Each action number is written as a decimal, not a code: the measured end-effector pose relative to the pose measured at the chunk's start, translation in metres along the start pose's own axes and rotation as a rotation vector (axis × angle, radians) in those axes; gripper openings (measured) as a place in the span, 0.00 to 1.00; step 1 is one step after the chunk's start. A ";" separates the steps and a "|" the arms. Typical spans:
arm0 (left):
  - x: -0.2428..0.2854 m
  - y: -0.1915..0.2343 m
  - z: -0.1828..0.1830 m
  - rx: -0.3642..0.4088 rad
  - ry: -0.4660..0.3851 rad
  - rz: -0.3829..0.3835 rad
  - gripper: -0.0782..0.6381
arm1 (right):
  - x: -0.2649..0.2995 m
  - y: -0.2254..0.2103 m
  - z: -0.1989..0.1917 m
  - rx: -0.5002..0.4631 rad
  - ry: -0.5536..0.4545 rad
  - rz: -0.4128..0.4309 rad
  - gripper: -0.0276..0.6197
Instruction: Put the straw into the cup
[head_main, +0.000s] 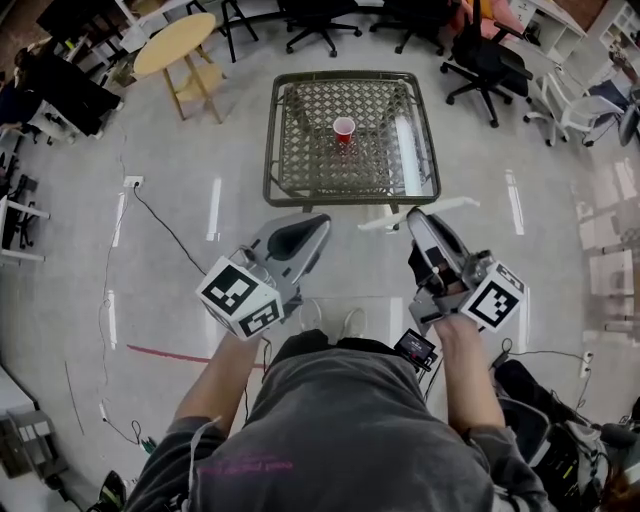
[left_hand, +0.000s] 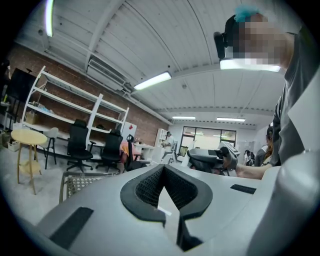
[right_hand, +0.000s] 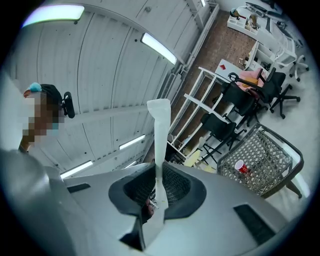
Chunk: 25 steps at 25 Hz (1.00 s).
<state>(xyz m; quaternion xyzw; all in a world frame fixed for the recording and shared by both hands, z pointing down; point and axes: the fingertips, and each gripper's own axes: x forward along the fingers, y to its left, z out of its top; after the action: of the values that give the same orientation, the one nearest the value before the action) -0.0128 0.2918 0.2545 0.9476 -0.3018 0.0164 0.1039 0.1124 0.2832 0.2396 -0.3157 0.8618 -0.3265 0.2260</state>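
The straw (head_main: 385, 221) is clamped in the right gripper (head_main: 420, 218), well apart from the cup (head_main: 344, 128) standing on the table (head_main: 270, 150); the left gripper (head_main: 318, 222) is closed, empty; inserting seems still to do.

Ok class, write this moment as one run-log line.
right gripper: shut on white straw | left gripper: shut, empty | red plastic cup: on green mesh table, straw not yet in

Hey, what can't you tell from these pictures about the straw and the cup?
1. Cup contents: too small in the head view and right gripper view.
2. Straw lower end: buried inside the right gripper, right gripper view.
3. Cup in left gripper view: not visible; the left gripper body covers most of the table.
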 end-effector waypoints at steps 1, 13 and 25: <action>0.002 -0.001 -0.004 0.000 0.003 0.003 0.12 | -0.003 -0.003 -0.001 -0.001 0.005 0.000 0.11; 0.007 -0.002 -0.019 -0.023 0.005 0.058 0.12 | -0.018 -0.027 0.003 0.031 0.021 -0.010 0.11; 0.015 0.040 -0.004 -0.031 -0.021 0.050 0.12 | 0.015 -0.037 0.011 0.020 0.035 -0.027 0.11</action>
<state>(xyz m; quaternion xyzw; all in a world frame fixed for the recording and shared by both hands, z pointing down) -0.0237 0.2526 0.2674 0.9382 -0.3266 0.0043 0.1147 0.1235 0.2467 0.2555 -0.3191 0.8580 -0.3436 0.2098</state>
